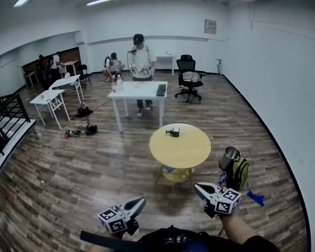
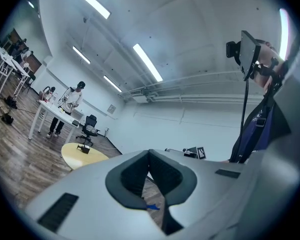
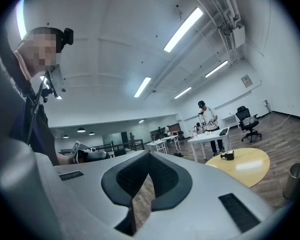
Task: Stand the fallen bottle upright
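Note:
No lying bottle shows plainly. A small dark object [image 1: 172,132] lies on the round yellow table [image 1: 189,151]; I cannot tell what it is. Small bottles [image 1: 117,83] stand on the white table [image 1: 142,91] farther back. My left gripper [image 1: 139,201] and right gripper [image 1: 199,187] are held low at the bottom of the head view, well short of the round table, both pointing towards it. The left gripper [image 2: 149,153] has its jaws together with nothing between them. The right gripper [image 3: 149,154] is likewise shut and empty. The yellow table [image 3: 247,165] sits ahead to its right.
A person [image 1: 141,62] stands behind the white table. A metal cup on a green bag [image 1: 233,166] sits right of the round table, with a blue scrap [image 1: 256,197] on the floor. An office chair [image 1: 189,79], white desks [image 1: 55,96], floor clutter [image 1: 81,130] and a stair rail [image 1: 5,117] lie farther off.

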